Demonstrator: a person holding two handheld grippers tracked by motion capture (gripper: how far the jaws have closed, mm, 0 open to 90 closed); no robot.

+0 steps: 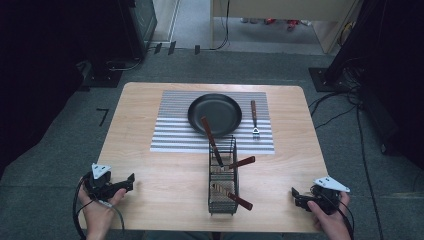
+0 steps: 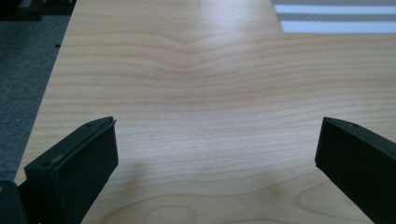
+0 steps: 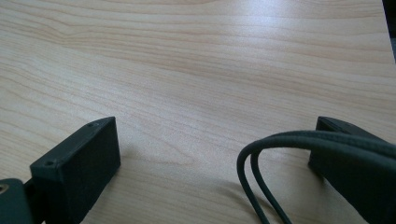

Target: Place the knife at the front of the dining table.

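A black wire basket stands at the table's front middle with several wooden-handled utensils sticking out of it. Behind it a black pan rests on a striped mat, and a wooden-handled fork lies on the mat to the pan's right. My left gripper sits near the front left edge of the table, open, with only bare wood between its jaws. My right gripper rests at the front right, also open over bare wood. A black cable loops across the right gripper view.
The wooden table stands on grey carpet. Cables trail on the floor to the right, and dark equipment stands are beyond the table's far corners.
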